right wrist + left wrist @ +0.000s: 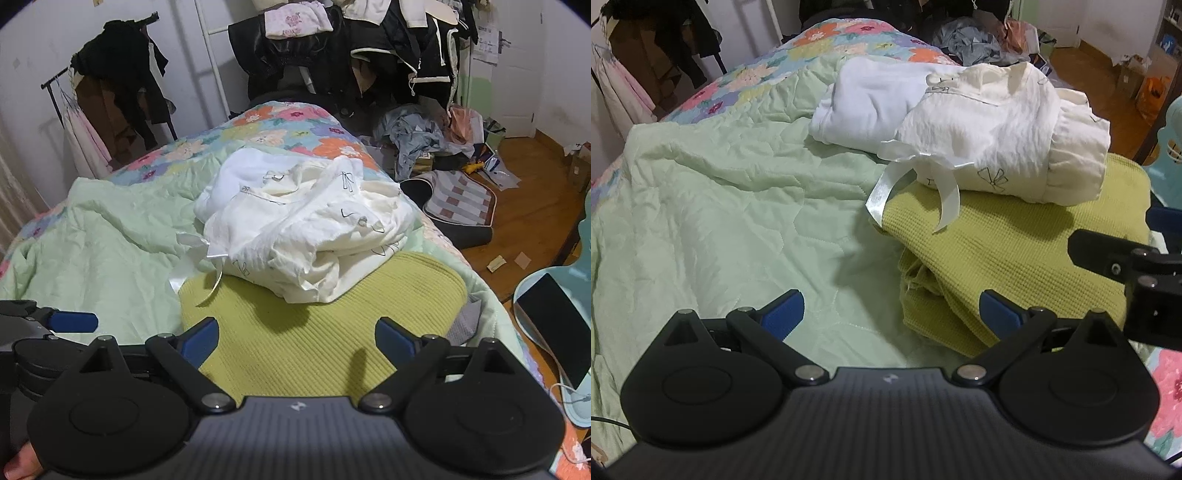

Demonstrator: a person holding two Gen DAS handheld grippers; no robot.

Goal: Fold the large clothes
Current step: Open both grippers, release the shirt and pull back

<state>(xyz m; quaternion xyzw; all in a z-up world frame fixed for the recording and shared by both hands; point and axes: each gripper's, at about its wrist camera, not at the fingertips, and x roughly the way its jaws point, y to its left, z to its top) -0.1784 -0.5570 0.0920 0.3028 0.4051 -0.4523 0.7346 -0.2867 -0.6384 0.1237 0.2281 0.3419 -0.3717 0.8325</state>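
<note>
Two tongs: both spread wide, nothing held between the pads.
Bed, far left: pale green quilt (713, 206) lies rumpled and bare; you have free room there if a garment needs spreading out.
Left tongs (891, 312): held low over the quilt, pointing up the bed; right pad (997, 310) sits at the frayed left edge of the yellow-green waffle garment (1015, 251), left pad over the quilt. Contact with the cloth cannot be told.
Task items, centre: waffle garment lies folded at the near right of the bed; cream embroidered garment (1008, 129) rests in a loose bundle on its far end, its satin ribbon (886, 188) trailing over the waffle's left edge; white garment (871, 99) sits behind, touching the cream one.
Right tongs (295, 341): level, just above the near part of the waffle garment, aimed at the cream bundle; your thumb (20, 461) shows at the lower left of the right view.
Step in hand (judgement): both tools look free, so the cream bundle reads as next, since its layers look loose and uneven.
Advice: you should take two matching corners or hem points, not the ribbon; lift clear so the waffle fold beneath is not dragged; lay it flat on the bare quilt and smooth it before creasing.
Risk: thin cream cloth may slip or bunch; close on a doubled edge.
Far right: wooden floor (524, 221) off the bed edge; keep cloth from sliding over it.
</note>
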